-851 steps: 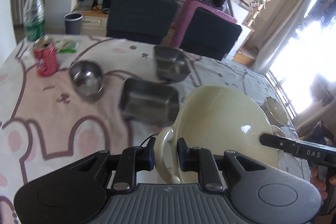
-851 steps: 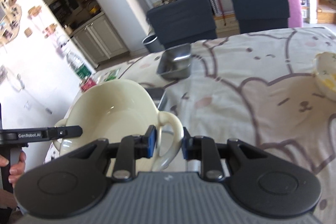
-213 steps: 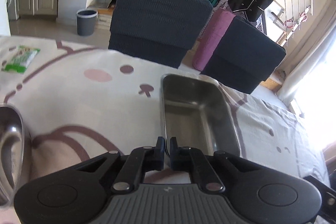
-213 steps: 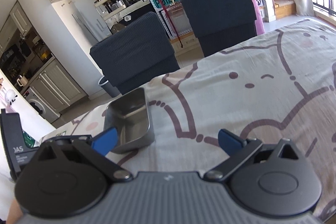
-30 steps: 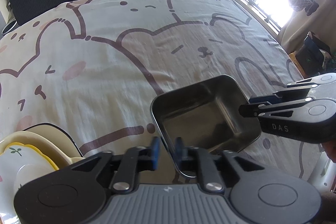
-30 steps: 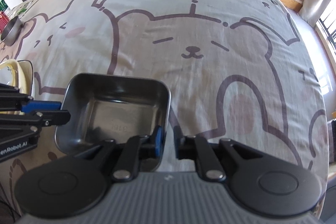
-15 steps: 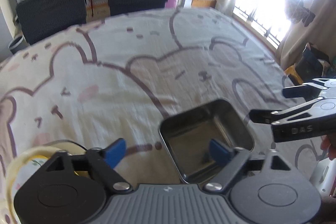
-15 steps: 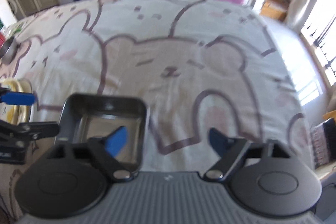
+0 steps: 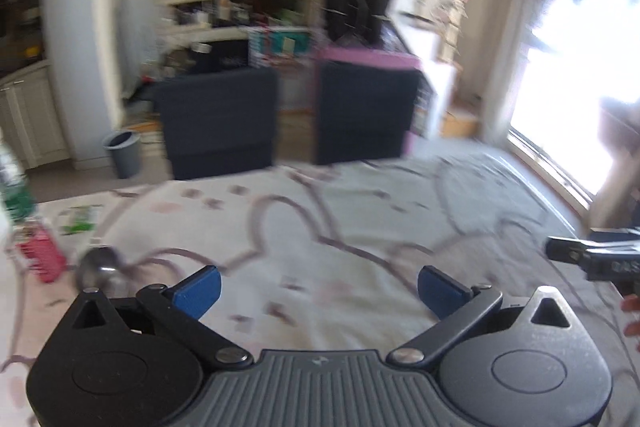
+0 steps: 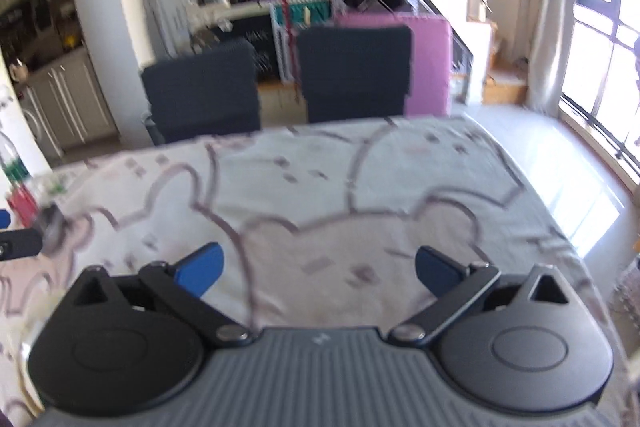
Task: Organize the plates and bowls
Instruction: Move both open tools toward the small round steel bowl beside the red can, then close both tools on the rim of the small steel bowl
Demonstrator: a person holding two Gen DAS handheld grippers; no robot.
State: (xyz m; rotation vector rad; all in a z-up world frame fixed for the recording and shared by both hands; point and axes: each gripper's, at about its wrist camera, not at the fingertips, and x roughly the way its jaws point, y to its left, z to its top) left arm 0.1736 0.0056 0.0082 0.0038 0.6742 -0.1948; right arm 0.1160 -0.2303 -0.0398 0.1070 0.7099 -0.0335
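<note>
Both views are blurred by motion. My left gripper [image 9: 320,287] hangs over the bear-print tablecloth [image 9: 320,219], its jaws opening wide with nothing between them. My right gripper [image 10: 320,271] is the same, jaws opening over bare cloth [image 10: 360,187] and holding nothing. A small steel bowl [image 9: 98,267] stands at the left of the table, also seen from the right wrist as a steel bowl [image 10: 52,223]. The square steel tray is out of both views. The right gripper's body [image 9: 596,259] shows at the right edge of the left wrist view.
A red can [image 9: 40,259] and a green-labelled bottle [image 9: 12,187] stand at the table's left edge. Two dark chairs [image 9: 218,123] [image 9: 364,115] face the far side, with a grey bin [image 9: 122,153] on the floor. A person's fingers [image 9: 632,315] hold the right gripper.
Both grippers have lifted and tilted up, so the steel tray has dropped out of view below. Their jaws have spread a little wider. The far chairs and the room now fill the upper frames.
</note>
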